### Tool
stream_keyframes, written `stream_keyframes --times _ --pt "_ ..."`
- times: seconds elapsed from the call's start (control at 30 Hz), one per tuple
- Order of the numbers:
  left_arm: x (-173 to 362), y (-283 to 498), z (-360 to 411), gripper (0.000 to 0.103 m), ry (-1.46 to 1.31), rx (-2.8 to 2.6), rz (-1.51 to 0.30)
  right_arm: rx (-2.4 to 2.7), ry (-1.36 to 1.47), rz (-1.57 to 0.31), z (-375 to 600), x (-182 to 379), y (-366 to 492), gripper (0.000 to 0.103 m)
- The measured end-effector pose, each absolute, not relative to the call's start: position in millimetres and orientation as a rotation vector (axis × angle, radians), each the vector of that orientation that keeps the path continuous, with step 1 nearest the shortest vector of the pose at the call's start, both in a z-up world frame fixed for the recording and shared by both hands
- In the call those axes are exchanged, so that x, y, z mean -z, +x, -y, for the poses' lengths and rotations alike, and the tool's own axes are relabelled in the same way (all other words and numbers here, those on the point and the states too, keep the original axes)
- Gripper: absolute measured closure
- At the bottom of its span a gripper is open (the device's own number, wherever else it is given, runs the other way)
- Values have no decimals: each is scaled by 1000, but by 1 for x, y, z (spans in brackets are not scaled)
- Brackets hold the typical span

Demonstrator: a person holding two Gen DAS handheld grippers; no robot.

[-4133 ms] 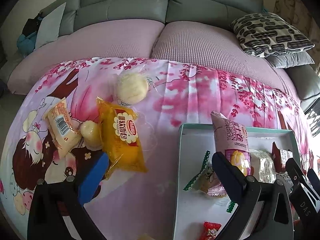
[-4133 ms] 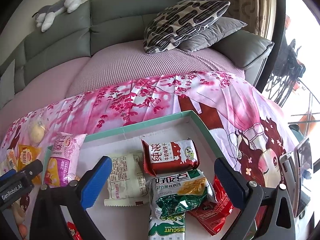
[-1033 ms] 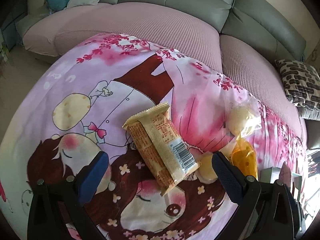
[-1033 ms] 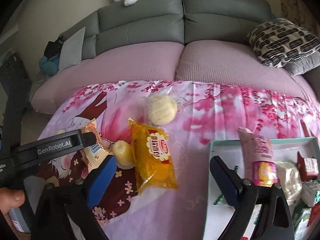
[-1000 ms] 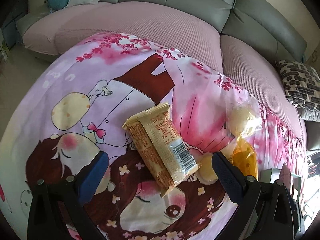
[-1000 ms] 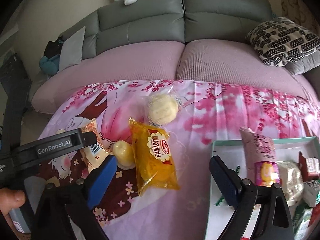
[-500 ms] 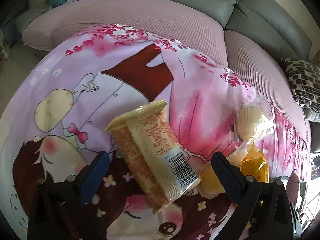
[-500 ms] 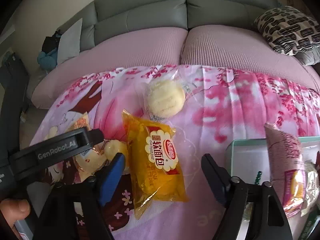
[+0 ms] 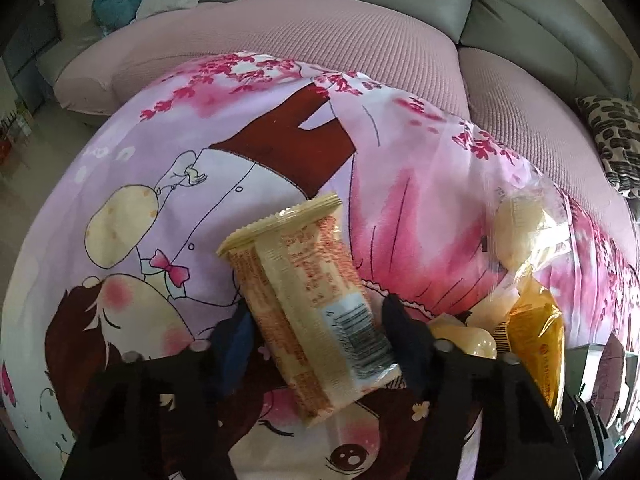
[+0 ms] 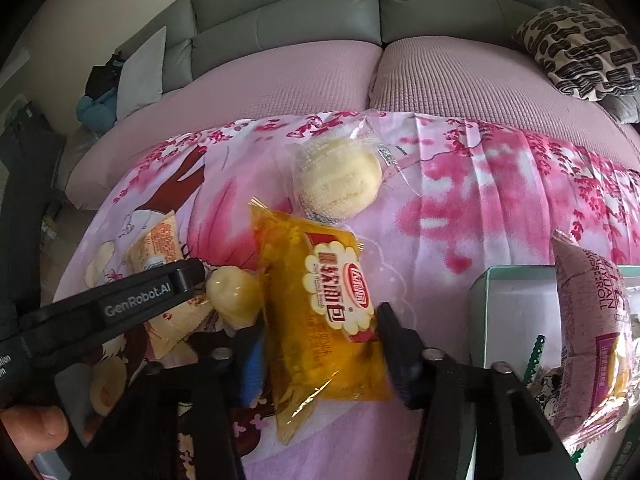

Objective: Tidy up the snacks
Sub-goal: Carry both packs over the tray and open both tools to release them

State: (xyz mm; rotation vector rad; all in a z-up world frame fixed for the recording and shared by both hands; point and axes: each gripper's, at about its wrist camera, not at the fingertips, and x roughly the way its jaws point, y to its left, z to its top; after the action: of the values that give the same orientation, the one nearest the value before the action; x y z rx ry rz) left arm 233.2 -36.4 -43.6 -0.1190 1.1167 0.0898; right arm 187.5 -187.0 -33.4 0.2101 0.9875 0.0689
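A beige cake packet with a barcode lies on the pink cartoon sheet. My left gripper stands over its near half, jaws closing, both pads touching the packet's sides. A yellow bread packet with a red-and-white label sits between the fingers of my right gripper, whose jaws are closing and pressing its edges. In the right wrist view the left gripper's black finger crosses over the beige packet. The yellow packet also shows at the right edge of the left wrist view.
A round bun in clear wrap lies behind the yellow packet, and a small pale yellow snack lies between the two packets. A teal-rimmed tray at right holds a pink roll packet. A person's thumb shows lower left. A sofa with a patterned pillow stands behind.
Both grippers left the tray for the loose snacks, then sank onto them. Over the last second both jaws narrowed, the left around the beige packet, the right around the yellow one.
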Motion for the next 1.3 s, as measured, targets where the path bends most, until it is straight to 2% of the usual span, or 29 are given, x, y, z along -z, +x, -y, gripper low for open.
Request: stream_keyframes --times 0.07,0.1,0.13,0.33,0.9,1.3 --pt "41 232 37 52 -112 -91 -1109 -71 213 -991 187 32 187 54" --pt "39 231 37 60 -109 -93 -1104 -72 216 -992 187 32 187 55" --pt "37 230 37 60 -111 -91 -1100 -72 218 -991 188 31 187 55" --pt "26 226 33 62 -138 -91 -1078 -72 221 -967 192 20 183 55" --pt "-51 190 62 62 -98 20 -897 -21 252 -805 216 -50 145 55" --pt "-84 161 94 62 -52 100 -811 128 314 -726 281 -76 99 55"
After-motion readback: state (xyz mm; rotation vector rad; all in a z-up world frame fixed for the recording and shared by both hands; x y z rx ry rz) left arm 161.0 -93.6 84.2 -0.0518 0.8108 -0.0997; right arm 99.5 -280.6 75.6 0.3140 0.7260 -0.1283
